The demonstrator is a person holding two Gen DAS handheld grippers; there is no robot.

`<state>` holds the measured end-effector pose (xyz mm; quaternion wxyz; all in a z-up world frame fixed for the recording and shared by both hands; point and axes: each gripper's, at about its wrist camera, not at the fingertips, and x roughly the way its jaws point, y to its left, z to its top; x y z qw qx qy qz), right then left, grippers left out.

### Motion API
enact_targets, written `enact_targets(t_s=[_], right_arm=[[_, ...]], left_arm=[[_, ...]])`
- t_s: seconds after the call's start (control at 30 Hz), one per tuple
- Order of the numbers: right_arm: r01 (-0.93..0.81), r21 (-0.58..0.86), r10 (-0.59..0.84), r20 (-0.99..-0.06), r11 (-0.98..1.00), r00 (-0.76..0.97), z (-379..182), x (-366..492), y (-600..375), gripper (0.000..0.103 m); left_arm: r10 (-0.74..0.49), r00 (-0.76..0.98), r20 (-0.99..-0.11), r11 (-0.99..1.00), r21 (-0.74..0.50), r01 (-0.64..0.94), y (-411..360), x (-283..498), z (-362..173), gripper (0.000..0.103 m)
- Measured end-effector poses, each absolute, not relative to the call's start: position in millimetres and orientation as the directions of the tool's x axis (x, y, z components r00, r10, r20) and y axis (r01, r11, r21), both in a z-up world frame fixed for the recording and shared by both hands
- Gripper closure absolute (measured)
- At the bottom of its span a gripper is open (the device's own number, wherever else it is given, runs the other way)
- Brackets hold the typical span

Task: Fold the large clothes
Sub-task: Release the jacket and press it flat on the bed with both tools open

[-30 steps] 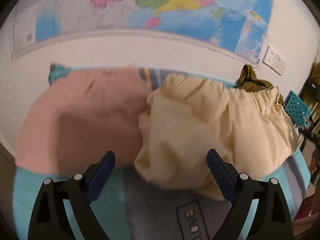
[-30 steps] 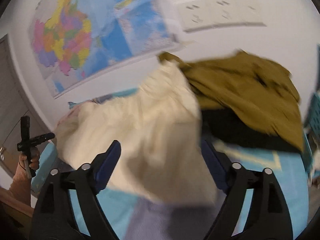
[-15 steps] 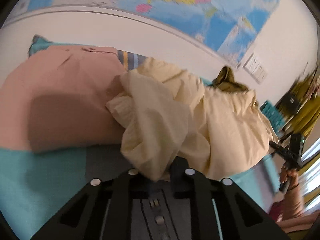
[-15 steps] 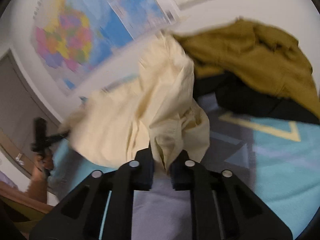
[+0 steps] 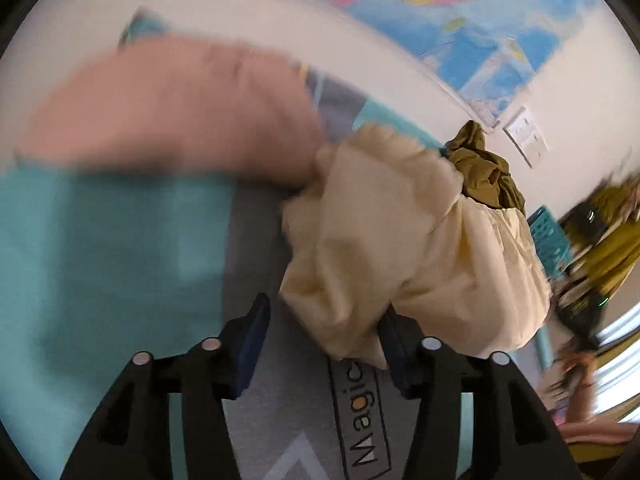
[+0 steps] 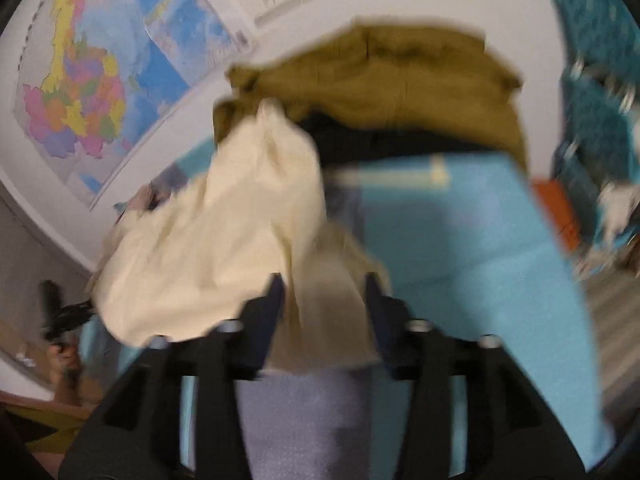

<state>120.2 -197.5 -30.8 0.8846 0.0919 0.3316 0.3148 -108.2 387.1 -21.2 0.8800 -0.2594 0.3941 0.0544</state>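
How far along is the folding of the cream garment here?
Barely begun. The cream garment lies bunched on the teal and grey mat, with no flat fold visible. Both tongs, left and right, are opening with cream cloth between their fingers, not pinched. Left to do: spread and fold it, then the olive garment and the black one beneath. The pink garment is too blurred to judge.

White wall (image 5: 248, 28) carries a coloured map (image 6: 100, 80) and sockets (image 5: 526, 142); teal perforated crate (image 5: 550, 236) stands beside.

Cream garment (image 5: 404, 248) — soft, matt, creased cloth — on a smooth matt mat (image 5: 100, 240).
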Motion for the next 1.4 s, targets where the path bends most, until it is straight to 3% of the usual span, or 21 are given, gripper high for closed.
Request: enact_targets(t_s=[0.03,0.1,0.13,0.23,0.37,0.43,0.5,0.53,0.57,0.6,0.67,0.7,0.8,0.87,0.93,1.03,1.1,1.17,1.23,1.3,1.4], right_arm=[[-0.500,0.346,0.606,-0.513,0.794,0.608,-22.1,118.2,-196.9,0.045],[-0.539,0.304,0.615,-0.474,0.786,0.630,-6.5,112.8,-185.8,0.036],[-0.586,0.281,0.642,-0.465,0.760,0.609,-0.2,111.4,-167.7,0.036],[-0.667,0.245,0.681,-0.499,0.704,0.535,-2.8,123.3,-113.8,0.034],[-0.720,0.196,0.675,-0.571,0.665,0.468,-19.2,139.1,-47.0,0.035],[-0.736,0.212,0.681,-0.597,0.643,0.423,-27.9,147.9,-24.5,0.035],[-0.745,0.208,0.667,-0.635,0.634,0.390,-38.4,155.7,-5.0,0.035],[-0.748,0.190,0.648,-0.658,0.636,0.384,-45.6,161.2,6.5,0.037],[-0.747,0.176,0.635,-0.668,0.641,0.388,-48.9,161.9,11.5,0.050],[-0.745,0.163,0.622,-0.678,0.647,0.391,-52.8,163.6,14.7,0.073],[-0.737,0.155,0.611,-0.681,0.658,0.403,-54.2,169.7,17.7,0.093],[-0.738,0.159,0.622,-0.668,0.656,0.408,-50.8,170.5,16.6,0.098],[-0.736,0.184,0.667,-0.602,0.651,0.439,-32.4,170.1,9.8,0.100],[-0.735,0.202,0.710,-0.512,0.647,0.483,-11.3,166.5,1.0,0.100],[-0.735,0.178,0.705,-0.495,0.654,0.508,-7.4,168.2,5.7,0.100],[-0.711,0.185,0.647,-0.608,0.678,0.459,-37.6,192.5,21.8,0.100],[-0.690,0.192,0.614,-0.656,0.698,0.439,-58.2,203.1,25.0,0.099],[-0.683,0.214,0.626,-0.646,0.698,0.438,-60.1,202.1,19.2,0.097],[-0.678,0.227,0.638,-0.626,0.699,0.448,-53.4,197.1,9.8,0.091],[-0.677,0.239,0.654,-0.602,0.696,0.459,-44.6,191.2,-1.1,0.078],[-0.687,0.266,0.691,-0.552,0.677,0.467,-31.5,179.4,-25.5,0.072]], left_arm=[[-0.085,0.702,-0.707,0.881,-0.383,-0.279,383.6,-108.3,-9.0,0.050],[-0.047,0.758,-0.651,0.915,-0.333,-0.228,373.7,-110.3,20.5,0.024],[-0.034,0.782,-0.623,0.926,-0.314,-0.210,368.6,-108.7,33.3,0.021],[-0.059,0.797,-0.602,0.957,-0.260,-0.126,343.1,-81.4,52.8,0.021],[-0.108,0.734,-0.670,0.977,-0.209,-0.047,304.9,-27.6,38.0,0.021],[-0.112,0.669,-0.734,0.983,-0.180,-0.032,288.8,3.8,19.9,0.027],[-0.089,0.571,-0.816,0.988,-0.146,-0.055,278.5,36.9,-3.9,0.047],[-0.064,0.533,-0.844,0.990,-0.120,-0.071,275.7,48.8,-12.4,0.049],[-0.042,0.505,-0.862,0.991,-0.100,-0.087,275.3,60.5,-20.5,0.050],[-0.036,0.494,-0.869,0.991,-0.093,-0.092,276.0,64.7,-24.3,0.057],[-0.003,0.477,-0.879,0.988,-0.075,-0.132,281.7,77.8,-27.1,0.075],[-0.012,0.479,-0.878,0.986,-0.091,-0.142,284.6,82.4,-25.2,0.083],[-0.042,0.511,-0.859,0.979,-0.138,-0.151,296.5,87.1,-16.1,0.097],[-0.048,0.540,-0.840,0.975,-0.156,-0.156,301.7,91.1,-6.2,0.098],[-0.042,0.563,-0.826,0.972,-0.163,-0.166,304.3,96.6,-0.9,0.098],[-0.022,0.549,-0.836,0.967,-0.157,-0.199,309.7,104.7,-11.5,0.096],[-0.018,0.509,-0.861,0.963,-0.153,-0.224,314.8,108.4,-28.5,0.085],[-0.015,0.524,-0.851,0.966,-0.147,-0.211,314.1,103.2,-33.1,0.083],[-0.020,0.543,-0.839,0.971,-0.145,-0.188,312.4,95.6,-29.8,0.071],[-0.037,0.569,-0.821,0.972,-0.163,-0.172,313.3,84.3,-23.1,0.057],[-0.056,0.622,-0.781,0.975,-0.178,-0.135,313.3,58.2,-7.9,0.051]])
